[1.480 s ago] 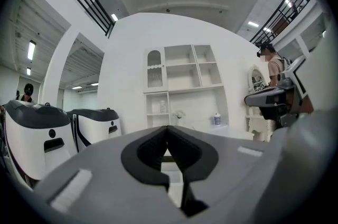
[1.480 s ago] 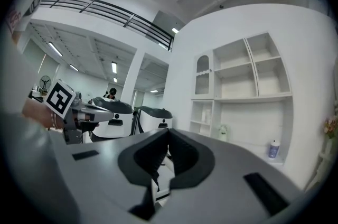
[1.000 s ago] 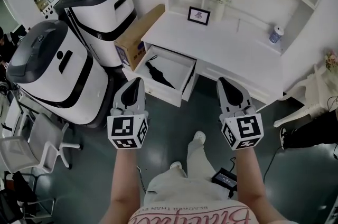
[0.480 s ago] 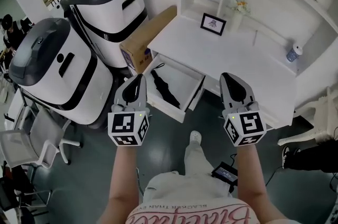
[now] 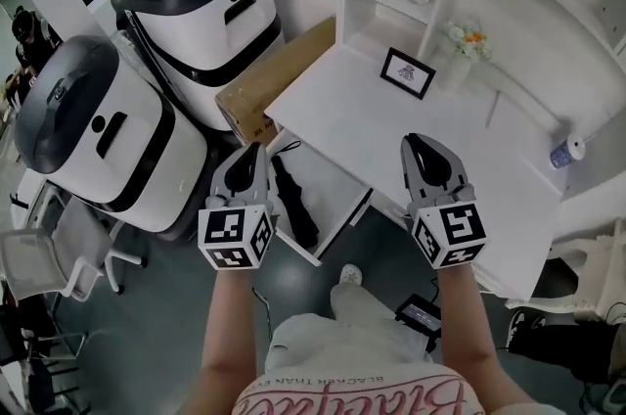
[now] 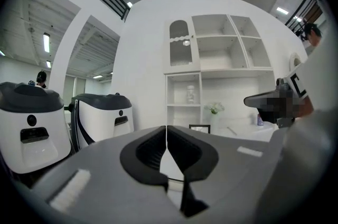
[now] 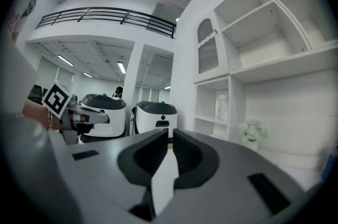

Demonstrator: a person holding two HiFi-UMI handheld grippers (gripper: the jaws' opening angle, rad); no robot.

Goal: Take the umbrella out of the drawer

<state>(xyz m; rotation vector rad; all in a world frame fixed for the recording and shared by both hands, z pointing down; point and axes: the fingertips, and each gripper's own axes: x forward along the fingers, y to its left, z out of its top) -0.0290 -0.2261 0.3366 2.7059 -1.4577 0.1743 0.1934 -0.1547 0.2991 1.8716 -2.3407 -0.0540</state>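
A black folded umbrella (image 5: 293,198) lies in the open white drawer (image 5: 331,180) under the white desk (image 5: 391,124). My left gripper (image 5: 251,152) hangs just left of the umbrella, above the drawer's left edge, its jaws shut and empty; in the left gripper view (image 6: 167,128) the tips touch. Over the desk's front edge, right of the drawer, my right gripper (image 5: 416,144) is held level. In the right gripper view (image 7: 170,132) its jaws stand together with only a thin slit and nothing in them.
Two big white-and-black machines (image 5: 186,2) (image 5: 88,129) stand left of the drawer, with a cardboard box (image 5: 279,70) leaning beside the desk. A picture frame (image 5: 408,72), flowers (image 5: 465,39) and a cup (image 5: 567,152) are on the desk. A chair (image 5: 59,256) is at the far left.
Both grippers and the view have come closer to the desk; the drawer and umbrella now sit right beside the left gripper. The jaws of both look the same.
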